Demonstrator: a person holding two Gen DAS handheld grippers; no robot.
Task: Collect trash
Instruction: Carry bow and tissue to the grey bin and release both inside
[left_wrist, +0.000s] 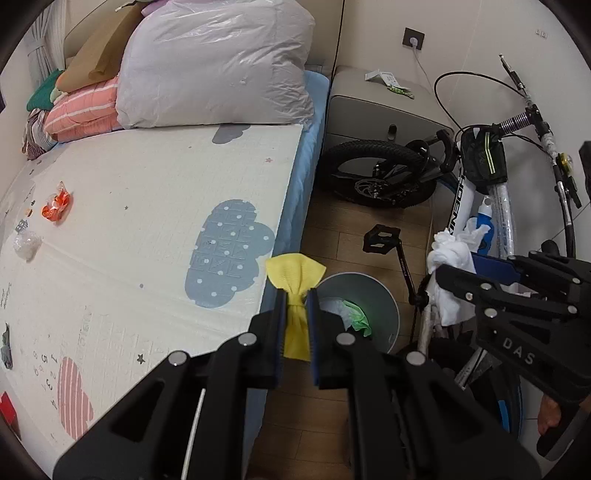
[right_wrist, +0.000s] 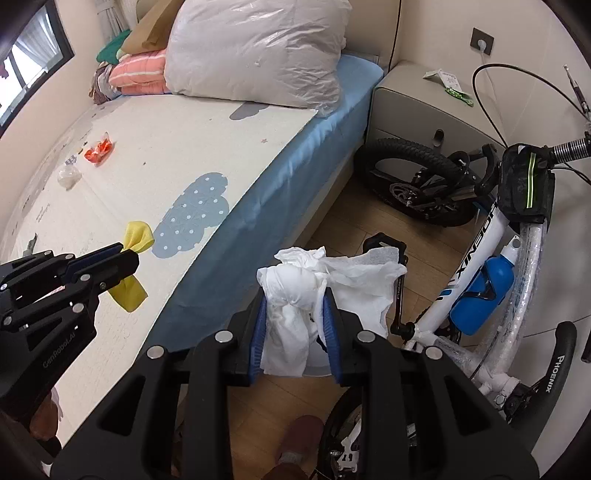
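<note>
Left wrist view: the left tool (left_wrist: 296, 295) pinches a crumpled yellow rag (left_wrist: 295, 280) above a grey bin (left_wrist: 384, 295). The right tool (right_wrist: 293, 306) grips a bunched white tissue (right_wrist: 295, 291) over the floor.

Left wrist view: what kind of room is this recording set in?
Most likely a bedroom doubling as storage: a bed piled with bagged bedding, a nightstand beside it, and a bicycle parked against the wall.
</note>
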